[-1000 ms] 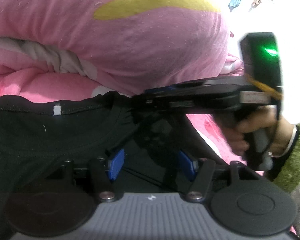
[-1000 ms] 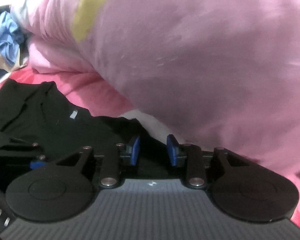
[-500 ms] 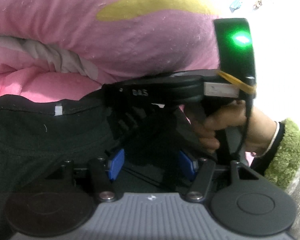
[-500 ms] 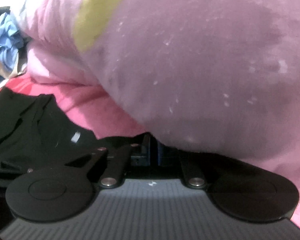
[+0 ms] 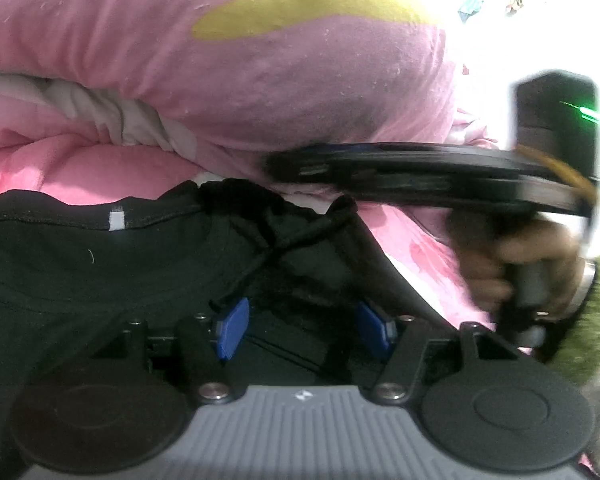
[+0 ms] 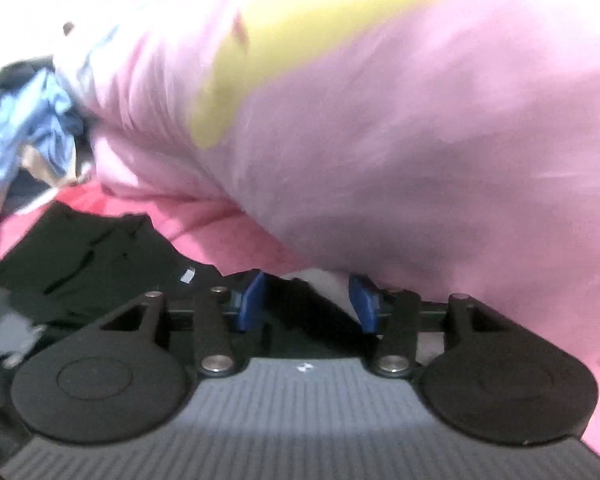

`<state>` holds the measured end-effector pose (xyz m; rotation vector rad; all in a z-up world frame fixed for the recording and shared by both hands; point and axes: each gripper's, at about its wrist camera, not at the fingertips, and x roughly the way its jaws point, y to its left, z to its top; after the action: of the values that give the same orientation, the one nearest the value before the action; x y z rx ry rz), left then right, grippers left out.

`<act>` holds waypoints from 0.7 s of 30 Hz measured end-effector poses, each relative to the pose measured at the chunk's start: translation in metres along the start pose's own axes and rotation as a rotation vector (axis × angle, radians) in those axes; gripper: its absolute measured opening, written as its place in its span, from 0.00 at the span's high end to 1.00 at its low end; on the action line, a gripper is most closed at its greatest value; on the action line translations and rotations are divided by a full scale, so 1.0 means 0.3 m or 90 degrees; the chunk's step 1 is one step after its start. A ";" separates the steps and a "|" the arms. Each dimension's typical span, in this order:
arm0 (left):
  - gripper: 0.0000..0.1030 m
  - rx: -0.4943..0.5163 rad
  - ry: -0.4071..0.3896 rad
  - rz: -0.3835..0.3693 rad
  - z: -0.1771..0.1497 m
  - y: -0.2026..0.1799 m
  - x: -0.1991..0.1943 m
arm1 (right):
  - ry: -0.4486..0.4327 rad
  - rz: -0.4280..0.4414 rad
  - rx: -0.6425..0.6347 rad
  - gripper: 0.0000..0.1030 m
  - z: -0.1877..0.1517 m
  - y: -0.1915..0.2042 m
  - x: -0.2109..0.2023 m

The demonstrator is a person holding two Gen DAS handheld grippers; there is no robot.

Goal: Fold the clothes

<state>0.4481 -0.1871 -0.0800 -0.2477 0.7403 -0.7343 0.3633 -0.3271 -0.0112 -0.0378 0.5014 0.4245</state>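
Black garment [image 5: 80,276]: soft, light, limp; grip at hem. Left tool [image 5: 304,330] and right tool [image 6: 308,300] both spread, empty.

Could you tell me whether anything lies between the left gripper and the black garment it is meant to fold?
Nothing visible does. The left gripper is open, directly over the black garment. The pink quilt bulges just beyond the garment's far edge, not between them.

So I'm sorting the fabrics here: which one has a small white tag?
The black garment: a white tag sits at its hem. The pink bedding has only a yellow patch.
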 end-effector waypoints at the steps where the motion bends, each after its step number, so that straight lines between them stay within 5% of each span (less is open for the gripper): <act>1: 0.41 0.000 0.000 0.000 0.000 -0.001 0.000 | -0.023 -0.010 0.022 0.54 -0.005 -0.024 -0.052; 5: 0.41 0.002 0.001 0.002 0.000 -0.004 0.000 | -0.055 -0.051 0.119 0.61 -0.043 -0.122 -0.186; 7: 0.41 0.004 0.001 0.003 -0.001 -0.007 0.002 | -0.008 -0.059 0.110 0.80 -0.074 -0.128 -0.159; 10: 0.41 0.005 0.001 0.004 -0.002 -0.009 0.002 | 0.067 -0.066 0.096 0.88 -0.111 -0.121 -0.047; 17: 0.41 0.003 0.000 0.000 -0.001 -0.003 0.007 | 0.072 -0.093 0.165 0.94 -0.129 -0.206 0.190; 21: 0.41 0.001 0.000 -0.001 -0.001 -0.002 0.007 | 0.041 -0.086 0.326 0.93 -0.149 -0.331 0.186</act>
<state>0.4487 -0.1889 -0.0809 -0.2460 0.7401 -0.7359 0.4272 -0.4024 -0.0836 0.4074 0.6552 0.1539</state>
